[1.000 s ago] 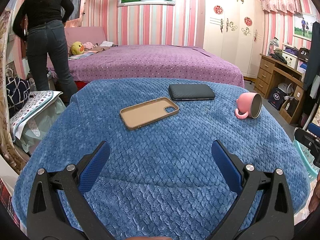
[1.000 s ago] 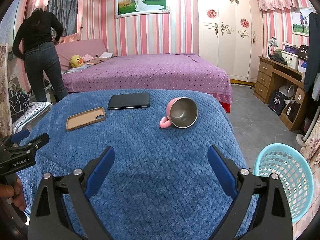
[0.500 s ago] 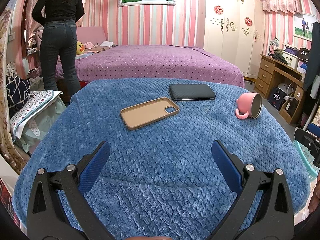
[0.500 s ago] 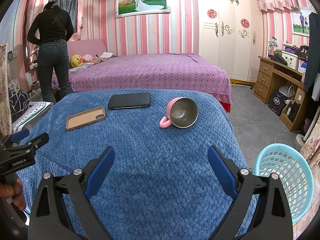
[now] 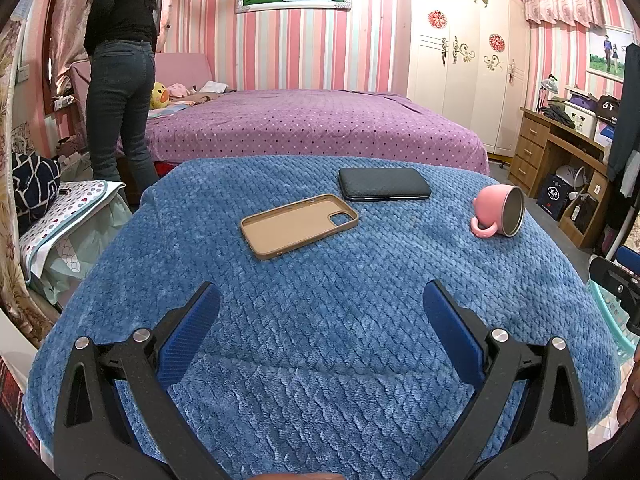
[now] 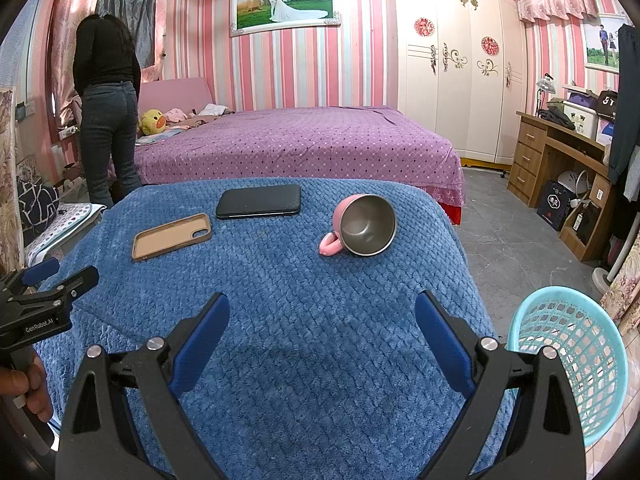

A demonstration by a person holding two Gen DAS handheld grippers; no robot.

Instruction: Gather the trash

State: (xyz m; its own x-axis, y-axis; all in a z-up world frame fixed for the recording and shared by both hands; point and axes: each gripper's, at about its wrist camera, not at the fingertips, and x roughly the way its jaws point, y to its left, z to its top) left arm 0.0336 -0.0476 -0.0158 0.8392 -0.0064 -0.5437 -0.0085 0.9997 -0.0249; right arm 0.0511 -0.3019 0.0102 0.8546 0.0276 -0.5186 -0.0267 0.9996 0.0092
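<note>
A table under a blue quilted blanket [image 5: 320, 300] [image 6: 280, 288] carries a tan phone case [image 5: 298, 225] [image 6: 172, 237], a black wallet-like case [image 5: 383, 189] [image 6: 259, 201] and a pink cup [image 5: 498, 216] [image 6: 362, 230] lying on its side. My left gripper [image 5: 320, 308] hovers open over the near part of the blanket, holding nothing. My right gripper [image 6: 322, 320] also stands open and empty, nearer the cup. A turquoise basket [image 6: 572, 364] sits on the floor to the right of the table; only its rim [image 5: 608, 320] shows in the left wrist view.
A person [image 5: 120, 80] [image 6: 106, 112] in dark clothes stands with their back turned at the far left beside a purple bed [image 5: 312, 124]. A wooden desk [image 6: 560, 160] stands at the right. Bags and cloth [image 5: 60, 216] crowd the table's left side.
The person at the far left has straightened up and shifted slightly right. Both grippers and the things on the table have stayed still.
</note>
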